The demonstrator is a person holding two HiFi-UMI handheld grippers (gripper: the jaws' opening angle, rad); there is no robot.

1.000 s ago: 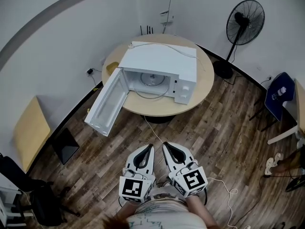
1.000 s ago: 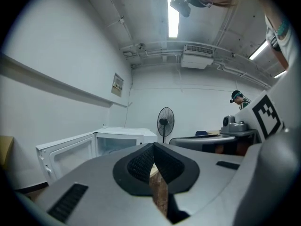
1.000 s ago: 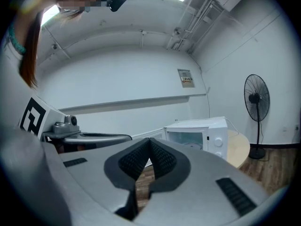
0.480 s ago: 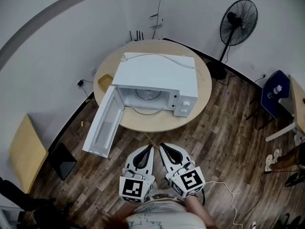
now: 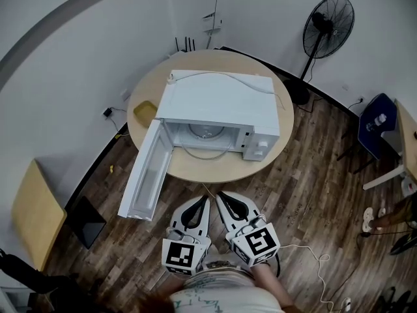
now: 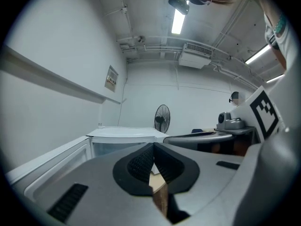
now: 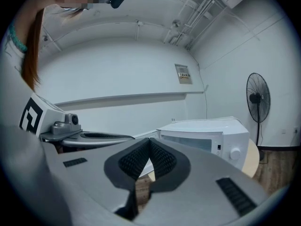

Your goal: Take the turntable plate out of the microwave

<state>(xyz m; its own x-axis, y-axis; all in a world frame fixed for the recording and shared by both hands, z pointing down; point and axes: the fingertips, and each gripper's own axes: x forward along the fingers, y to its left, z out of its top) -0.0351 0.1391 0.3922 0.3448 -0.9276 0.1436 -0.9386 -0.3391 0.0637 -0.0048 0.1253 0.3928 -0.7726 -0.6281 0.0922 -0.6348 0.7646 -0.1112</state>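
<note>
With left gripper and right gripper both closed and empty, the turntable plate lies inside the open microwave on the bench, probably heavy, slick, breakable glass, best pinched at its near rim.

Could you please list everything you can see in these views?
microwave: one, white, on the table, door open
turntable plate: one, pale, inside the microwave
round table: one, beige, mid-room
small object: one, yellow, on the table left of the microwave
standing fan: one, black, upper right
chair: one, blue, right edge
left gripper: one, grey, shut, empty, short of the table
right gripper: one, grey, shut, empty, alongside
</note>
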